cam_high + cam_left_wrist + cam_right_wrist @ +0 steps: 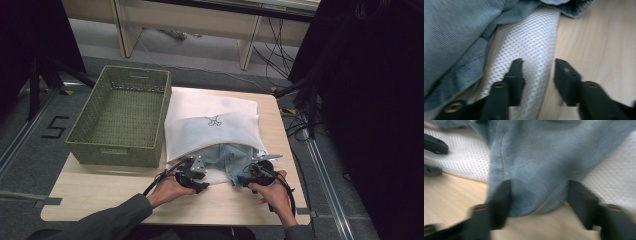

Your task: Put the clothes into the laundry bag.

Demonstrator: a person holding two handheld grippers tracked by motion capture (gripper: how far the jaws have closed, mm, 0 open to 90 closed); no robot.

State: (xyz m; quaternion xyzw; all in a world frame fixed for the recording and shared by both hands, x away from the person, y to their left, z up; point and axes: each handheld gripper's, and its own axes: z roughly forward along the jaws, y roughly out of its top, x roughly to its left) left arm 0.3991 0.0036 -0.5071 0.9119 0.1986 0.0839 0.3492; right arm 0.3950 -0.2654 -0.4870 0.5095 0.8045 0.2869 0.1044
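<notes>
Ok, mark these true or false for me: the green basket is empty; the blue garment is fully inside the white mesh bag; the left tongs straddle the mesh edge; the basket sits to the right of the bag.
1. The green basket is empty: true.
2. The blue garment is fully inside the white mesh bag: false, part of it sticks out of the bag's near opening onto the table.
3. The left tongs straddle the mesh edge: true, jaws apart.
4. The basket sits to the right of the bag: false, it stands to its left.

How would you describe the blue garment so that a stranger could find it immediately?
On the wooden table, right of the green basket, lies a white mesh bag. The blue garment sticks out of its near opening, the only blue denim-like cloth there.
</notes>
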